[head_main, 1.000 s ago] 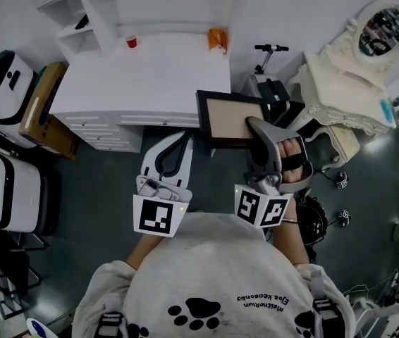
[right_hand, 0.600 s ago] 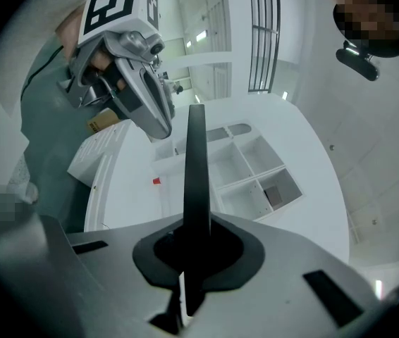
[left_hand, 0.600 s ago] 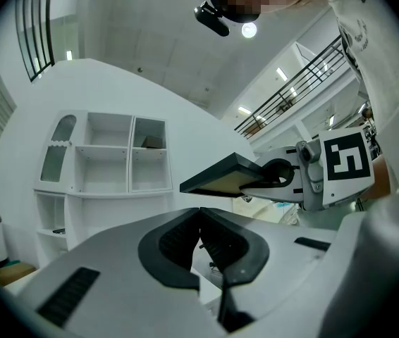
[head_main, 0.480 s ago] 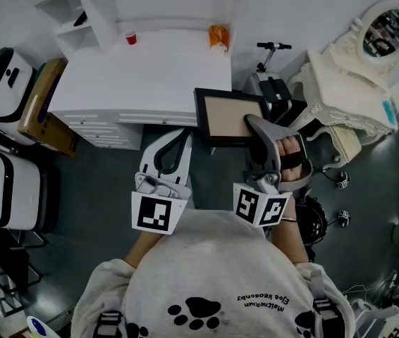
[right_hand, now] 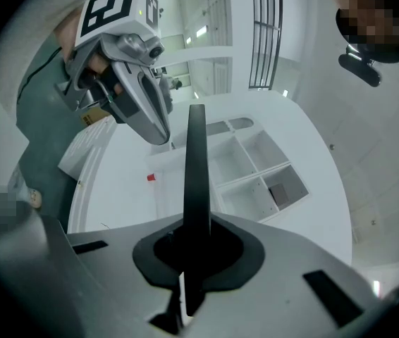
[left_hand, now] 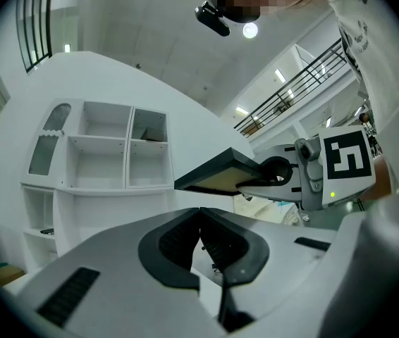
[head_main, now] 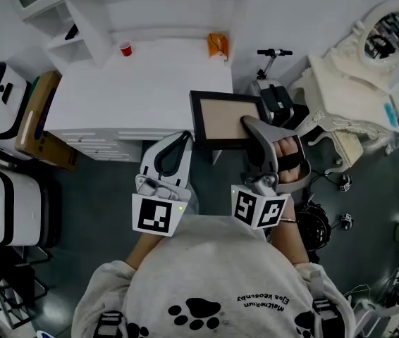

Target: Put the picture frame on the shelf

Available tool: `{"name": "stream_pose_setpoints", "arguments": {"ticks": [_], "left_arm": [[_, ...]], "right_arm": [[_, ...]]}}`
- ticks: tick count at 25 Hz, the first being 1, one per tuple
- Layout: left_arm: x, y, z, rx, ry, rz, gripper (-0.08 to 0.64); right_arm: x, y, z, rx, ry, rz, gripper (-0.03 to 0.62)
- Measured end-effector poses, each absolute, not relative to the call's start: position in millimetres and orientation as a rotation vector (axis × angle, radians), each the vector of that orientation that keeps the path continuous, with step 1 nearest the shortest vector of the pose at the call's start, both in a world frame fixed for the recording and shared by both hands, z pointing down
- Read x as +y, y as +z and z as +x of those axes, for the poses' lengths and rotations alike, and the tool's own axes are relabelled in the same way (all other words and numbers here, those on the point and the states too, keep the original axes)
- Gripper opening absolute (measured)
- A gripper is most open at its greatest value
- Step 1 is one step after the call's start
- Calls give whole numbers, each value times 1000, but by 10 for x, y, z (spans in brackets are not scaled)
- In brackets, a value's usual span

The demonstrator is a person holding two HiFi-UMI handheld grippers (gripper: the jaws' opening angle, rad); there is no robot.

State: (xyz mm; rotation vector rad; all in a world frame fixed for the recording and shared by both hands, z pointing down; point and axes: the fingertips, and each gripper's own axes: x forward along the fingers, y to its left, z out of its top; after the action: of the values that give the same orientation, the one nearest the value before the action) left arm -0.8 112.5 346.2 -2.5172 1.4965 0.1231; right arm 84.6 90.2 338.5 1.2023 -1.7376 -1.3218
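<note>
Over the near right corner of the bench (head_main: 136, 83), I am holding the picture frame (head_main: 222, 118) in the air with the right hand-held gripper (head_main: 254, 127). Its two jaws are clamping down on the frame's right edge. From the head view the frame is lying roughly flat, its tan panel facing up inside a dark border, and it is overlapping the bench's near edge. In the right gripper view it is showing as a thin dark strip running straight up out of the closed jaws, with nothing else between them.

Just to the left of the frame, the left hand-held gripper (head_main: 177, 141) is hovering over the floor in front of the bench drawers. Its jaws are pressing together at the tips and are carrying nothing. In its own view I am looking past those closed jaws at the frame from the side, and the frame is sitting about level in the other gripper's grip.

At the far left of the bench, the white shelf (head_main: 80, 20) is standing against the wall, well apart from the frame, with its compartments open toward me. One upper compartment is holding a small dark object (right_hand: 278, 192); I cannot tell what it is. A red cup (head_main: 125, 48) is standing on the bench near the shelf's foot, and an orange object (head_main: 217, 44) is sitting at the bench's far right edge by the wall. Farther right, a white dresser with an oval mirror (head_main: 386, 28) is standing on the dark floor.
</note>
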Motion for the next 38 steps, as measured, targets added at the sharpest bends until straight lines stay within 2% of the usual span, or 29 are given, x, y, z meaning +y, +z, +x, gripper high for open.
{"name": "stream_pose_setpoints", "arguments": {"ticks": [9,13,16,26,38], "left_arm": [[89,3434,-341,1464,179,-2530,20],[-365,3384,-406,1350,67,-2504,20],[-673,3279,-477,1389,208,-2572,20],[-1595,3082,-453,1261,230,-2614,20],[-2192,3208,-484,1209,221,-2653,20]], "right_arm": [[-100,3366,467,-1684,-1344,1168,38],[-530,3276,360,-1659,-1341,1179,38],[-802,3178,317,-1636,-1336,1198,38],[-1690,2986,307,-1576,-1317,1275,38],[-2286,3078,281,-1543,-1299,1287,38]]}}
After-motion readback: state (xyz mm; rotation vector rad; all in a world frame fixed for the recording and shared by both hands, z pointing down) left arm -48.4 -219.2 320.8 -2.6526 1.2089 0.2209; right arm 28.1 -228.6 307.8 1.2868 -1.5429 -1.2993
